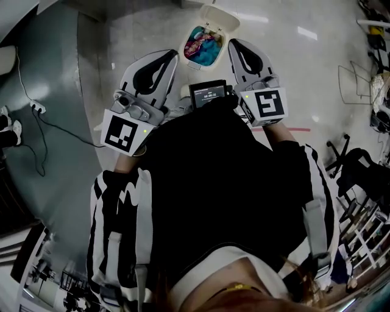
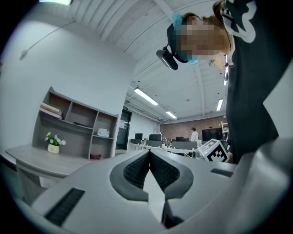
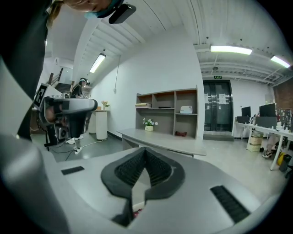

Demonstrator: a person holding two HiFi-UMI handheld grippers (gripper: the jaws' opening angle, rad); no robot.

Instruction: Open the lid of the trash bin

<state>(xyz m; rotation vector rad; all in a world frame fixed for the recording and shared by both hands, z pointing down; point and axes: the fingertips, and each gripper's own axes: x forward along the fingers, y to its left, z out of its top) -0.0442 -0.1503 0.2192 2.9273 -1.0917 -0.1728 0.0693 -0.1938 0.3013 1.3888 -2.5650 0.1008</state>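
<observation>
Floor [image 1: 292, 67]: pale, glossy, with light streaks reflected in it. It surrounds the trash bin on all sides. To the bin's left it gives way to a matte grey floor patch [image 1: 67, 91] with a curved edge and a thin black cable [image 1: 55, 125] trailing over it.

Person's torso [image 1: 213, 183]: black cloth with black-and-white striped sleeves, directly below the bin in the head view.

Left gripper [image 1: 169, 60]: smooth light-grey plastic shell, wedge-shaped, with a teardrop opening lined in black. Its own view shows the ribbed black pads [image 2: 135, 171] meeting at the tip, jaws together, nothing between them. The tip lies just left of the bin and apart from it.

Right gripper [image 1: 236, 47]: same shell and shape. Jaws closed tip to tip, nothing clamped. The tip sits just right of the bin rim; I cannot tell whether it touches. In the right gripper view a reddish fleck shows below the jaw gap, possibly the bin's contents, but it is too small to say.

Trash bin [image 1: 186, 49]: small, white, rounded-rectangular rim, standing on the floor between the two gripper tips and slightly beyond them.

Lid [image 1: 220, 15]: white, smooth, flipped up and back on the bin's far side, so the mouth is open.

Contents [image 1: 201, 46]: crumpled teal and pink material filling the mouth.

Marker cubes: white faces with black squares, one at each gripper's rear, left [image 1: 125, 133] and right [image 1: 269, 105].

Small dark screen [image 1: 208, 92]: on the chest, just below the bin.
</observation>
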